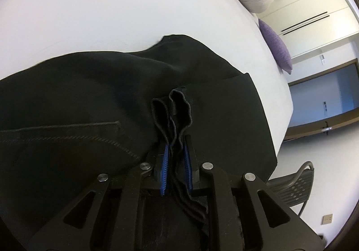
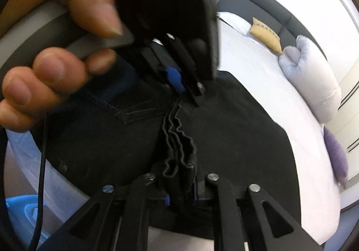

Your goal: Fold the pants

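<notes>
Black pants [image 1: 94, 98] lie on the white bed [image 1: 112, 4], bunched and draped over its near edge. Matte dark cloth; a stitched seam line and a pocket corner with pale topstitching [image 2: 134, 114] show. The waistband edge is gathered into wavy pleated folds [image 2: 177, 143] running between the two tools.

Left gripper [image 1: 176, 150]: blue pads closed on a pinch of the folded edge, layers of black cloth standing up between them and trailing back into the tool body. In the right wrist view the same tool appears from the front, held by a hand [image 2: 51, 49], its blue pad [image 2: 174, 78] down at the far end of the pleated fold.

Right gripper [image 2: 179, 186]: fingertips largely buried under the bunched cloth; the folds pass down between them. Cloth sits in the jaws, though the pads' pressure on it cannot be made out.

Toward the bed's far edge: a pale bolster [image 2: 314, 89], a tan cushion [image 2: 265, 34], a purple cushion [image 1: 276, 46]. A blue basin-like thing [image 2: 20, 212] sits low beside the bed; contents not visible. A mesh chair [image 1: 294, 186] stands off the bed's corner.
</notes>
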Available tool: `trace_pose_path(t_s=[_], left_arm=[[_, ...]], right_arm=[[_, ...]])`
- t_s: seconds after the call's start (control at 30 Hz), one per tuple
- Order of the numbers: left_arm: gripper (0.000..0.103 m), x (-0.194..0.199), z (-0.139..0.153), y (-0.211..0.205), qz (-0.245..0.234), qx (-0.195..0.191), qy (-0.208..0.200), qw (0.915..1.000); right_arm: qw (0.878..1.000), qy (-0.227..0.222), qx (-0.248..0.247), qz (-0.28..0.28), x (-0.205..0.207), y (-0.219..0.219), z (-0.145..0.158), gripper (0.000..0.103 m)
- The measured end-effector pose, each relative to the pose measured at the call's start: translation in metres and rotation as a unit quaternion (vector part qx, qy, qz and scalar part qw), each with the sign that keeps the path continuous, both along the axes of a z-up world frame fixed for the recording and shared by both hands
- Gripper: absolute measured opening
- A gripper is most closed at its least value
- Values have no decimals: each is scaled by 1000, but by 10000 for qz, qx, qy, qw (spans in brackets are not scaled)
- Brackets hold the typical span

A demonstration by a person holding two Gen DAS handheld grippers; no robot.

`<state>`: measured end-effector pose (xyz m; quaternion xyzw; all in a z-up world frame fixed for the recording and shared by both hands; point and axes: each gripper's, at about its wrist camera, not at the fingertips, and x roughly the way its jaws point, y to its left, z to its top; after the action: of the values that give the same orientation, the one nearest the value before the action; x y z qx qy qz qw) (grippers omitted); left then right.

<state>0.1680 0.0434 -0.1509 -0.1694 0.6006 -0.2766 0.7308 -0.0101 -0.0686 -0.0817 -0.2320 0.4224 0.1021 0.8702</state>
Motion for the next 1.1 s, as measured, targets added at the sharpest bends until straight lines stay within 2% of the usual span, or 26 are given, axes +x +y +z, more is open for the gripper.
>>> trace_pose_path(t_s=[0.03,0.07,0.1,0.17,0.23,0.3,0.33,0.4,0.47,0.53,0.57,0.6,0.67,0.7,0.8,0.83,0.87,0.9,0.97,1.0,1.1], left_arm=[[13,-2,4,5,54,131,-70,9999],[13,-3,11,11,155,413,-190,9988],[13,-5,18,19,272,744,-332,9963],[13,-7,30,32,439,1009,-531,9925],[13,-13,48,37,491,1422,-915,9844],[13,-22,62,28,325,1674,-1267,9772],[13,-30,67,22,183,1760,-1406,9741],[13,-46,69,1,-207,1868,-1550,9699],[13,-67,59,-32,-763,2103,-1676,9601],[13,-80,36,-49,-1143,2258,-1482,9560],[13,-84,27,-59,-1184,2334,-1472,9538],[13,-90,26,-58,-1167,2391,-1682,9492],[13,-94,29,-68,-1238,2480,-1742,9449],[13,-94,30,-74,-1268,2487,-1719,9447],[13,-91,29,-82,-1251,2411,-1633,9485],[13,-90,29,-88,-1268,2433,-1664,9471],[13,-90,29,-88,-1274,2453,-1690,9461],[13,-85,29,-98,-1271,2473,-1705,9453],[13,-87,29,-98,-1265,2492,-1714,9447],[13,-90,30,-96,-1263,2485,-1707,9451],[12,-87,31,-95,-1245,2437,-1678,9471]], right_arm=[[9997,55,238,-86,6,-14,7,38],[9981,147,572,-152,5,-23,14,54],[9964,225,799,-178,4,-30,18,64],[9894,474,1347,-246,1,-51,31,64],[9751,760,2052,-369,6,-85,45,63],[9510,1039,2843,-630,17,-127,52,49],[9350,1161,3257,-791,26,-153,55,47],[9151,1160,3708,-1076,40,-195,60,41],[8854,1285,4306,-1186,69,-240,62,40],[8702,1353,4533,-1379,86,-259,59,37],[8590,1522,4691,-1378,101,-269,52,37],[8479,1657,4853,-1346,114,-275,45,35],[8350,1816,5001,-1406,138,-279,28,35],[8205,2042,5160,-1368,153,-279,15,35],[8079,2290,5213,-1524,169,-274,-12,35],[7966,2456,5283,-1614,174,-274,-27,35],[7868,2583,5343,-1695,176,-277,-37,33],[7810,2683,5349,-1789,175,-278,-47,22],[7773,2763,5336,-1862,171,-279,-54,11],[7755,2765,5374,-1828,165,-281,-54,11],[7866,2812,5237,-1667,144,-275,-48,13]])
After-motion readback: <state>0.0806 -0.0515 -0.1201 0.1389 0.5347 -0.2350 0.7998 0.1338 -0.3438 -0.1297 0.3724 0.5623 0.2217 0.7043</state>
